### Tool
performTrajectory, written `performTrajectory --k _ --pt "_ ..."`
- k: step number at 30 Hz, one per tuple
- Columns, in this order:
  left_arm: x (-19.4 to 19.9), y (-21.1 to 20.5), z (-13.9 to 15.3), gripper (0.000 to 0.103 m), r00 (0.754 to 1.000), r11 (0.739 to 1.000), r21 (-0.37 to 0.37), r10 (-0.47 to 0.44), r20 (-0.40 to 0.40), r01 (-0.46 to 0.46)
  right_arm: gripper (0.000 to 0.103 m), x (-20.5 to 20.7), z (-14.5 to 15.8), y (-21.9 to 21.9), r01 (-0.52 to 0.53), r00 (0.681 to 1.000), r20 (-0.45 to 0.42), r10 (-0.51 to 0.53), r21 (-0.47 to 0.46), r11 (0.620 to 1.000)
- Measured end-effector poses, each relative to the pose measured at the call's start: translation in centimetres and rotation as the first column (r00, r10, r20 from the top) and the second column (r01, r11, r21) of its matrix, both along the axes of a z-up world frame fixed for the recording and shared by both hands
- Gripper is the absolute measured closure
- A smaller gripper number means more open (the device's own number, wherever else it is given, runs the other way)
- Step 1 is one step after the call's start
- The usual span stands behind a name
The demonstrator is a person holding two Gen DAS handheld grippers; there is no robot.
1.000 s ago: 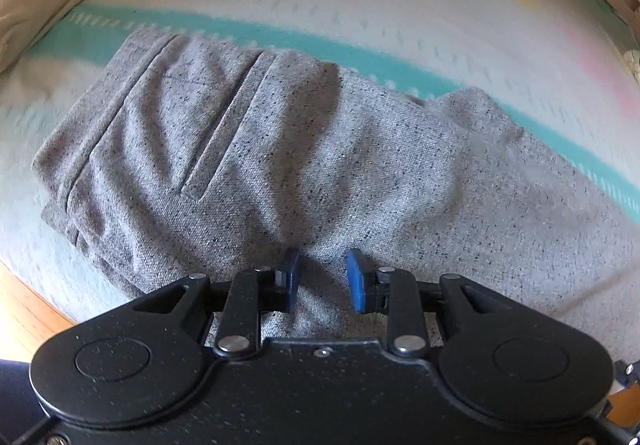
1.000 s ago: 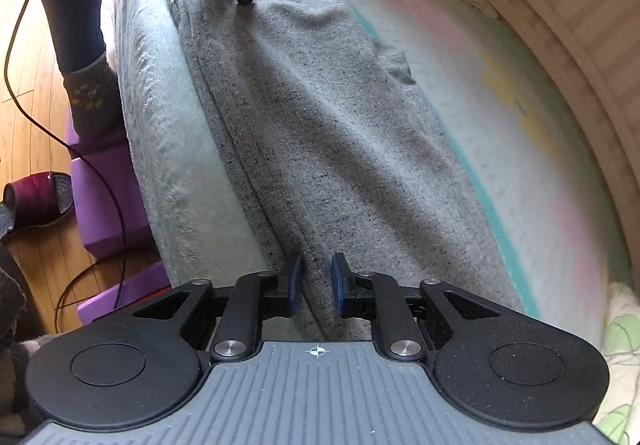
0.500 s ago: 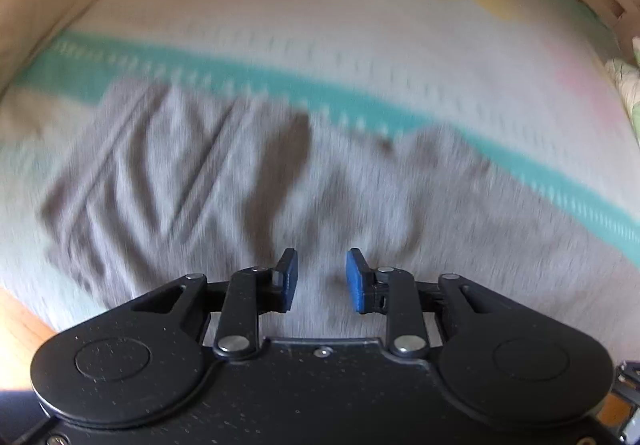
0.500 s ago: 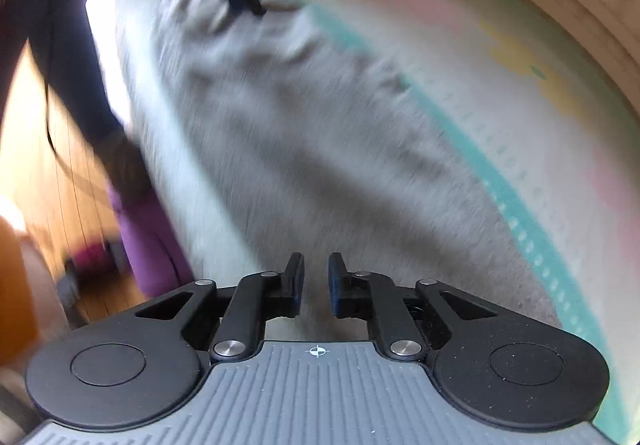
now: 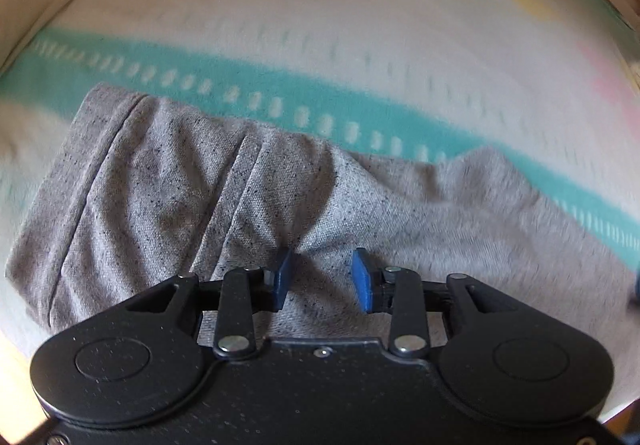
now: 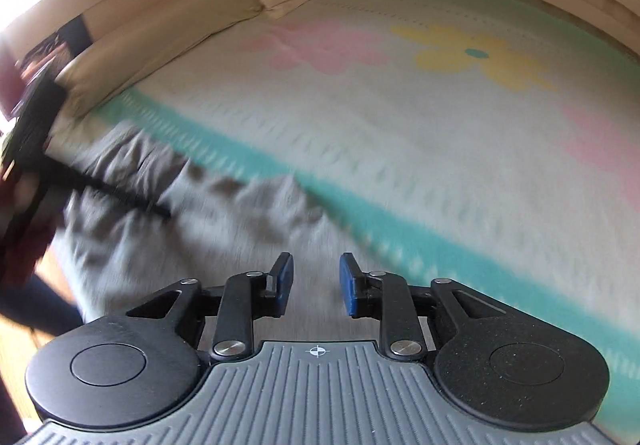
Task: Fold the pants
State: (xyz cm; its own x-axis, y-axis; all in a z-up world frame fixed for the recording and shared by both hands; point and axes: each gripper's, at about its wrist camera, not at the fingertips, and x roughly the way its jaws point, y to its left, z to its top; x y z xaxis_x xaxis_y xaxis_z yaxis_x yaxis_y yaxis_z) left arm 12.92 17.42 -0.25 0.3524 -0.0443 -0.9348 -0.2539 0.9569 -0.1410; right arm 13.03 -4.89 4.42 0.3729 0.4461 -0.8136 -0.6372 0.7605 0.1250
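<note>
We saw the grey pants [image 5: 224, 201] lying along the near edge of the bed [image 5: 360, 45], on a pale blanket with a teal stripe [image 5: 248, 85] and pink and yellow flowers. The left hand-held gripper [image 5: 322, 277] hung over the wrinkled cloth near the waistband, its blue pads apart and its jaws opening; cloth lay below the gap, but we could not tell whether the pads touched it. The right hand-held gripper [image 6: 316, 279] was also opening, with only grey cloth and blanket behind the gap and nothing gripped. In the right wrist view the pants [image 6: 192, 221] were smeared by motion blur, their far end cut off by a blurred dark shape at the left edge. Two pillows [image 6: 224, 1] lay at the head of the bed.
</note>
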Motion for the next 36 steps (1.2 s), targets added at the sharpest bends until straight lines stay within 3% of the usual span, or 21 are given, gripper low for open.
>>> performTrajectory --k 3,10,16,18,19,20,22,25,28,30,34,36 --pt "-1.1 -0.3 0.0 0.057 0.998 0.999 0.022 -0.046 0.03 0.045 0.072 2.2 -1.7 2.5 -0.008 1.0 -0.022 0.008 0.011 1.0" --pt "-1.6 1.4 -0.1 0.057 0.999 0.996 -0.084 0.03 0.017 -0.029 0.072 4.1 -4.3 7.1 -0.06 0.998 -0.02 0.06 -0.008 0.998" --pt "-1.5 1.7 -0.4 0.057 0.999 0.992 -0.117 0.039 0.016 -0.037 0.072 5.1 -6.1 7.8 -0.061 0.995 -0.074 0.059 -0.021 0.998" --pt "-1.7 1.8 -0.1 0.057 0.999 0.992 -0.119 0.038 0.016 -0.035 0.079 4.4 -5.9 7.7 -0.089 0.995 -0.056 0.087 -0.024 0.996" --pt "-1.7 1.8 -0.1 0.057 0.999 0.992 -0.119 0.037 0.016 -0.035 0.091 3.8 -5.5 7.9 -0.111 0.994 -0.029 0.11 -0.038 0.993" --pt "-1.8 1.8 -0.1 0.057 0.999 0.992 -0.12 0.039 0.016 -0.037 0.094 2.9 -4.9 8.0 -0.143 0.99 0.004 0.144 -0.052 0.988" --pt "-1.1 2.1 -0.3 0.057 0.999 0.992 -0.123 0.043 0.015 -0.04 0.098 0.7 -3.7 8.1 -0.242 0.968 0.059 0.245 -0.059 0.968" --pt "-1.3 2.1 -0.1 0.057 0.998 0.99 -0.133 0.053 0.018 -0.051 0.1 -2.6 -3.3 8.3 -0.393 0.918 0.031 0.394 -0.039 0.919" --pt "-1.5 1.9 -0.1 0.057 0.998 0.99 -0.127 0.058 0.021 -0.055 0.1 -5.0 -4.8 9.2 -0.45 0.887 0.032 0.461 -0.161 0.878" --pt "-1.7 1.7 -0.1 0.057 0.998 0.992 -0.115 0.055 0.022 -0.052 0.1 -4.6 -4.7 9.1 -0.406 0.904 0.068 0.422 -0.172 0.897" --pt "-1.9 1.1 -0.1 0.057 0.998 0.994 -0.1 0.054 0.028 -0.051 0.097 -0.5 -4.1 7.7 -0.194 0.966 0.147 0.211 -0.124 0.973" --pt "-1.9 0.7 -0.1 0.057 0.998 0.994 -0.094 0.054 0.031 -0.051 0.085 1.5 -4.4 6.9 -0.104 0.981 0.154 0.118 -0.094 0.99"
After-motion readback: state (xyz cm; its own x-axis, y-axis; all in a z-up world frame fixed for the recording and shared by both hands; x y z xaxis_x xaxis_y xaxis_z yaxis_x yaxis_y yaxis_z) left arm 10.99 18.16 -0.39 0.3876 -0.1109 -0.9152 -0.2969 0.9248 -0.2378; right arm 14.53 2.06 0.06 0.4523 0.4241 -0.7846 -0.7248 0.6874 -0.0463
